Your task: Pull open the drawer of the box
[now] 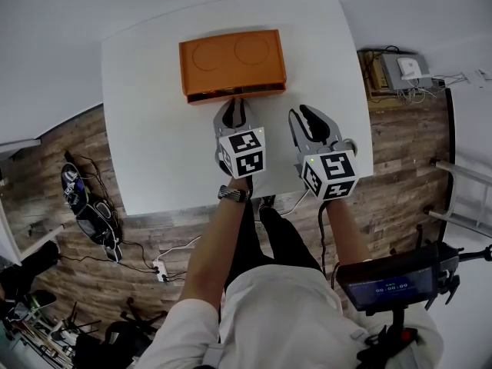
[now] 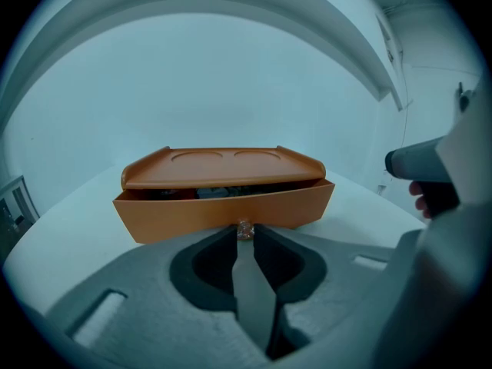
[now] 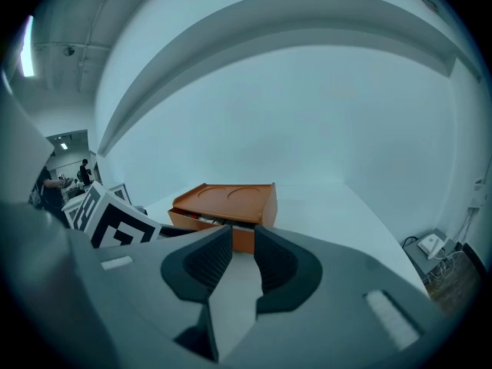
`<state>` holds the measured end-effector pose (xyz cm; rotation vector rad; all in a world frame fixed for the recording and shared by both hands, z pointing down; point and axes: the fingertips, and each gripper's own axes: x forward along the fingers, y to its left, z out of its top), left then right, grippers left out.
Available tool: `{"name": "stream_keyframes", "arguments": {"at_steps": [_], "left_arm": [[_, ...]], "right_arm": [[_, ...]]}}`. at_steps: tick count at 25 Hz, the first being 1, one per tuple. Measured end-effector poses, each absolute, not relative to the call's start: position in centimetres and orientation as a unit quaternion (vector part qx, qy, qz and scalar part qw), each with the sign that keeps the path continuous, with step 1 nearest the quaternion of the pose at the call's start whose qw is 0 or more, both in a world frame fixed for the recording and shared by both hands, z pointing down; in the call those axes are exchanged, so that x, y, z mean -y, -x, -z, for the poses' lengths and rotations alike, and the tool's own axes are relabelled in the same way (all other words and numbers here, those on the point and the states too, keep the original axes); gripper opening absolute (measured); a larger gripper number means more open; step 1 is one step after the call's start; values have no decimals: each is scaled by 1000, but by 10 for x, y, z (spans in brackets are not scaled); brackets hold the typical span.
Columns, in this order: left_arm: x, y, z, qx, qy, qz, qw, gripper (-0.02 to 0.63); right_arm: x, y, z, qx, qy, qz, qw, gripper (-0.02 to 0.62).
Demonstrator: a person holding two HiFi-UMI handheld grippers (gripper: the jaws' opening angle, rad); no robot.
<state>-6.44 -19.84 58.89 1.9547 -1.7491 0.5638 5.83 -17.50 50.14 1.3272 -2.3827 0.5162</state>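
The square white table (image 1: 154, 129) fills most of the head view. The flat rectangular orange plastic box (image 1: 231, 56), with two round recesses in its lid, sits near the table's far edge. Its long axis runs left to right across the table.

The shallow orange drawer (image 2: 223, 212) spans the whole front face, which points straight at the person. It stands open a crack, and dark, mixed contents (image 2: 201, 193) show in the gap under the lid.

The left gripper (image 1: 233, 110) reaches to the middle of that front, its jaws clenched on the small, pale, glassy knob (image 2: 245, 230) there. The right gripper (image 1: 311, 125) hangs just right of it above the table, released, with nothing between its jaws.

The box looks stiff and light, so on this smooth top it may well slide along with the drawer — a free jaw pressed on the lid would likely stop that. The knob is the only hold, and it is tiny and probably slick. A firm pinch and a level pull towards the person — square to the long axis — seems best.
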Motion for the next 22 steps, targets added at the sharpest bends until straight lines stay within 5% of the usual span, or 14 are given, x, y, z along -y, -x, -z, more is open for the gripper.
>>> {"name": "stream_keyframes", "arguments": {"at_steps": [22], "left_arm": [[170, 46, -594, 627, -714, -210, 231, 72]], "right_arm": [[170, -56, -503, 850, -461, -177, 184, 92]]}}
